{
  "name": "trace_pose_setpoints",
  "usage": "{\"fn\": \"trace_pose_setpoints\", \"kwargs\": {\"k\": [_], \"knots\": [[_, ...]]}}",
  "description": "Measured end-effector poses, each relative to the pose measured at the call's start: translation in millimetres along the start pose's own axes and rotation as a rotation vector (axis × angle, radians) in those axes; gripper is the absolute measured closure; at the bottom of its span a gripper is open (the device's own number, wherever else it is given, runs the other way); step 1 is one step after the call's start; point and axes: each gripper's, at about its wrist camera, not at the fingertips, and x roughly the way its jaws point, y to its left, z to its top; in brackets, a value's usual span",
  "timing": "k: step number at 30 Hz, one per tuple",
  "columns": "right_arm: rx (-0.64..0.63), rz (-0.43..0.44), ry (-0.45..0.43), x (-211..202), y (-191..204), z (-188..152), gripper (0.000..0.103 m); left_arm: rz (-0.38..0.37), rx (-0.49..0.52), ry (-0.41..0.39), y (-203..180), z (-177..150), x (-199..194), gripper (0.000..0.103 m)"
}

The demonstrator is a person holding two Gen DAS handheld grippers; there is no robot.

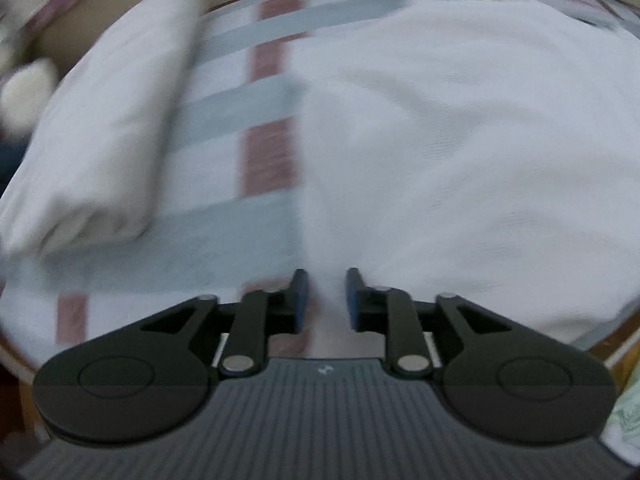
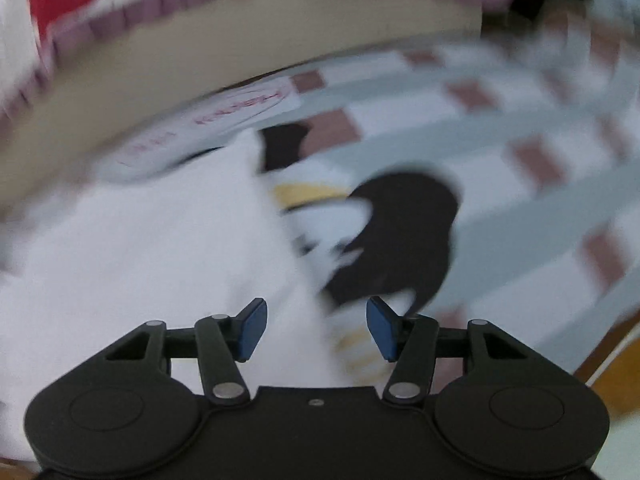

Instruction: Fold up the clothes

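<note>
In the left wrist view a white garment (image 1: 460, 140) lies spread over the right half of a striped tablecloth (image 1: 240, 220). Its left edge runs straight down into the narrow gap between the blue pads (image 1: 301, 300) of my left gripper (image 1: 326, 298), which looks shut on that edge. The right wrist view is blurred. There my right gripper (image 2: 316, 330) stands open just above the white garment (image 2: 140, 248), near its black part (image 2: 400, 236) and a yellow trim (image 2: 306, 194). Nothing is between its fingers.
A folded white cloth (image 1: 108, 132) lies at the left of the table. A white packet with red print (image 2: 224, 116) sits at the far edge, below a beige ledge with purple trim (image 2: 240, 36). The wooden table edge (image 2: 612, 364) shows at the lower right.
</note>
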Motion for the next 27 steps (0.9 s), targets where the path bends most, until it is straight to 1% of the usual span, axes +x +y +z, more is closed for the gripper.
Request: {"fn": "trace_pose_setpoints", "kwargs": {"k": [2, 3, 4, 6, 7, 9, 11, 13, 14, 16, 17, 18, 19, 20, 21, 22, 23, 24, 26, 27], "knots": [[0.094, 0.088, 0.004, -5.8, -9.2, -16.3, 0.042, -0.039, -0.091, -0.040, 15.3, 1.0, -8.8, 0.079], [0.103, 0.101, 0.005, -5.5, -10.3, -21.2, 0.042, -0.080, -0.129, -0.075, 20.3, 1.5, -15.7, 0.079], [0.112, 0.114, 0.007, -5.1, -11.4, -26.2, 0.042, -0.138, -0.147, -0.118, 21.6, 1.6, -23.9, 0.079], [0.131, 0.140, 0.010, -4.4, -13.6, -36.1, 0.041, -0.249, -0.137, -0.182, 14.1, -1.0, -38.6, 0.079], [0.140, 0.153, 0.012, -4.0, -14.7, -41.1, 0.041, -0.272, -0.101, -0.194, 4.2, -1.0, -40.7, 0.079], [0.159, 0.179, 0.015, -3.2, -16.9, -51.0, 0.041, -0.290, -0.013, -0.190, -23.5, -8.0, -43.1, 0.079], [0.177, 0.205, 0.019, -2.5, -19.1, -61.0, 0.039, -0.306, 0.040, -0.160, -46.1, -10.6, -38.6, 0.079], [0.194, 0.229, 0.018, -1.0, -20.9, -70.3, 0.039, -0.323, 0.050, -0.129, -61.3, -10.3, -29.2, 0.079], [0.193, 0.229, -0.006, 4.4, -19.8, -71.5, 0.038, -0.327, 0.052, -0.116, -67.4, -9.6, -24.4, 0.079], [0.219, 0.223, -0.028, 19.5, -17.8, -70.6, 0.034, -0.299, 0.068, -0.104, -74.3, -8.9, -15.1, 0.079], [0.199, 0.231, -0.050, 24.8, -13.2, -66.6, 0.033, -0.274, 0.081, -0.095, -76.0, -8.7, -11.9, 0.079], [0.179, 0.238, -0.072, 30.1, -8.6, -62.7, 0.036, -0.245, 0.098, -0.079, -76.7, -9.3, -9.5, 0.077], [0.159, 0.246, -0.094, 35.4, -4.0, -58.7, 0.075, -0.216, 0.107, -0.063, -76.0, -11.0, -8.0, 0.076], [0.135, 0.248, -0.118, 38.4, 0.5, -55.1, 0.085, -0.189, 0.103, -0.049, -72.6, -14.8, -8.3, 0.072], [0.095, 0.223, -0.157, 28.6, 3.7, -53.5, 0.090, -0.163, 0.099, -0.034, -69.1, -18.5, -8.6, 0.070], [0.054, 0.198, -0.196, 18.8, 6.9, -51.8, 0.094, -0.145, 0.090, -0.020, -64.7, -21.7, -8.9, 0.070], [0.014, 0.173, -0.235, 9.0, 10.1, -50.2, 0.095, -0.144, 0.070, -0.006, -58.7, -23.8, -9.4, 0.068], [-0.023, 0.146, -0.271, -0.2, 11.8, -48.4, 0.101, -0.144, 0.051, 0.007, -53.3, -25.5, -9.8, 0.068], [-0.044, 0.075, -0.292, -10.4, -1.8, -44.2, 0.101, -0.145, 0.034, 0.021, -51.0, -25.4, -8.8, 0.068], [-0.006, 0.094, -0.251, -3.6, -13.2, -41.6, 0.101, -0.138, 0.043, 0.025, -53.5, -23.4, -7.6, 0.068]]}}
